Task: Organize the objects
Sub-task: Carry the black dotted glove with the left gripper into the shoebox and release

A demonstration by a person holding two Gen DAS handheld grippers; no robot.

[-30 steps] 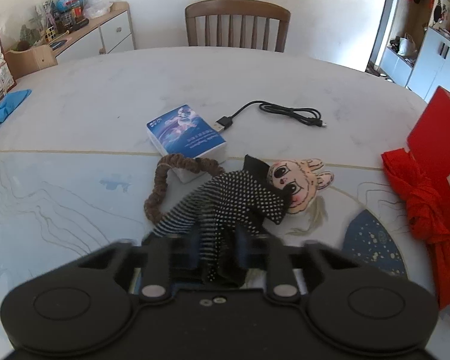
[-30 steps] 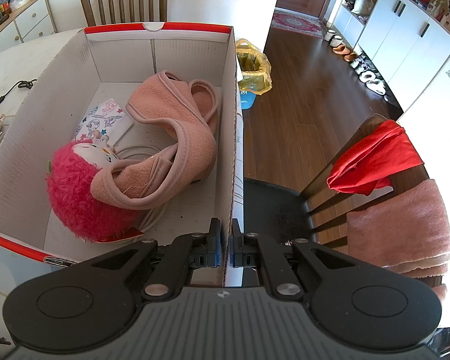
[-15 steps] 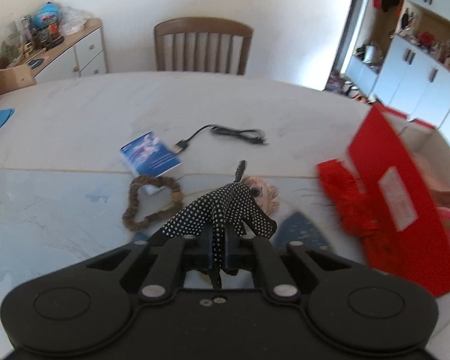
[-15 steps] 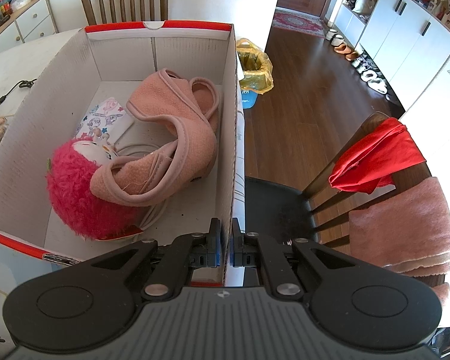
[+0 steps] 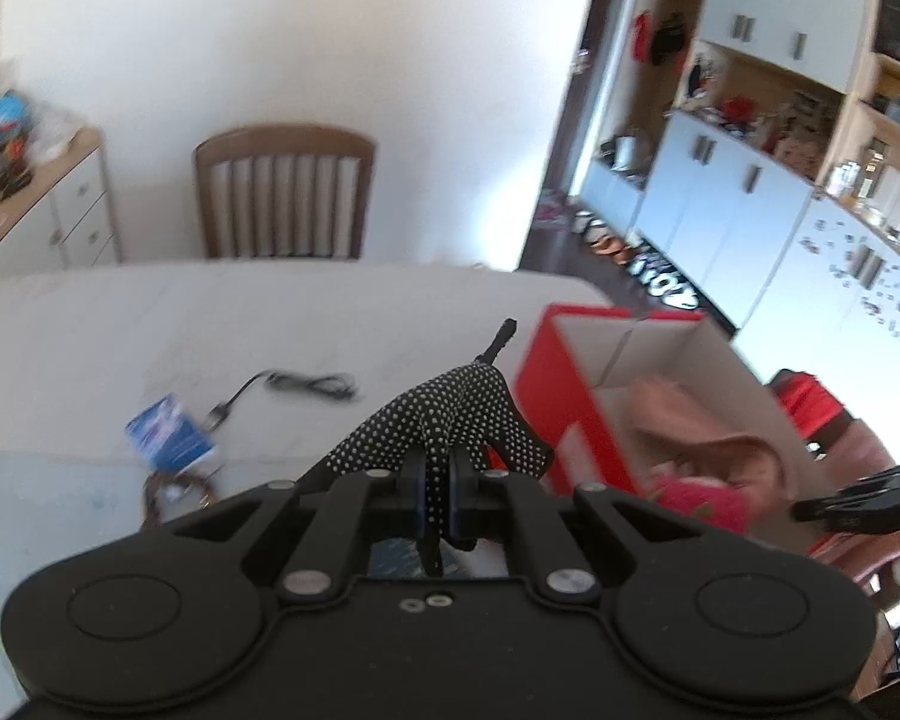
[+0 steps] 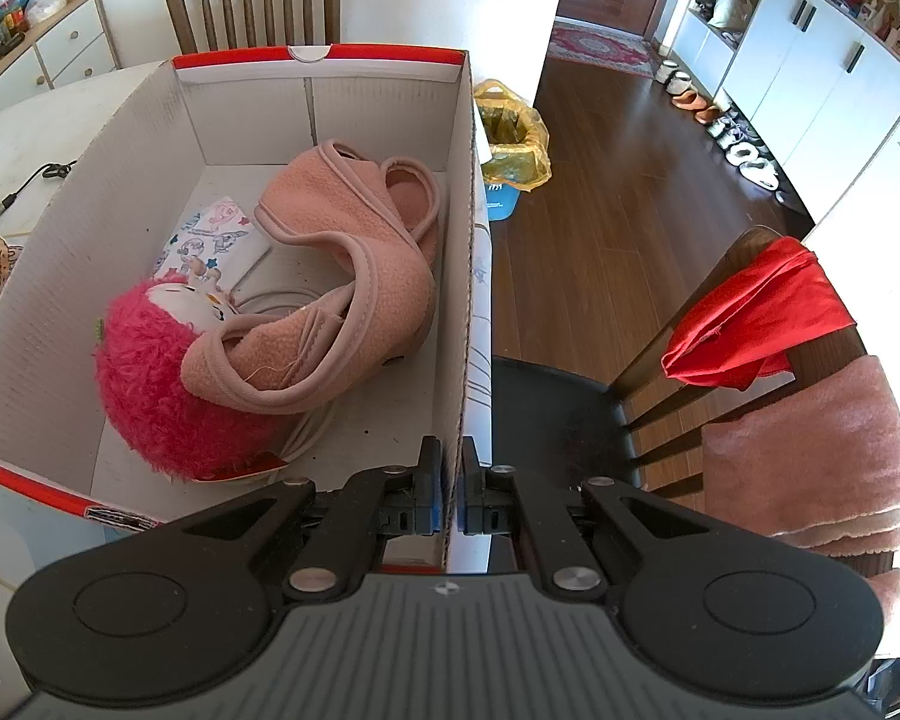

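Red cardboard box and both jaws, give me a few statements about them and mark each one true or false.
1. The left gripper has its jaws shut on a black polka-dot cloth. True.
2. The right gripper has its jaws spread wide over the box. False: they are clamped on the right wall of the red cardboard box.
3. A pink fleece slipper lies inside the box. True.
4. The box holds nothing else. False: a pink furry plush toy and a printed packet are also in it.
5. The black USB cable is in the box. False: it lies on the table.
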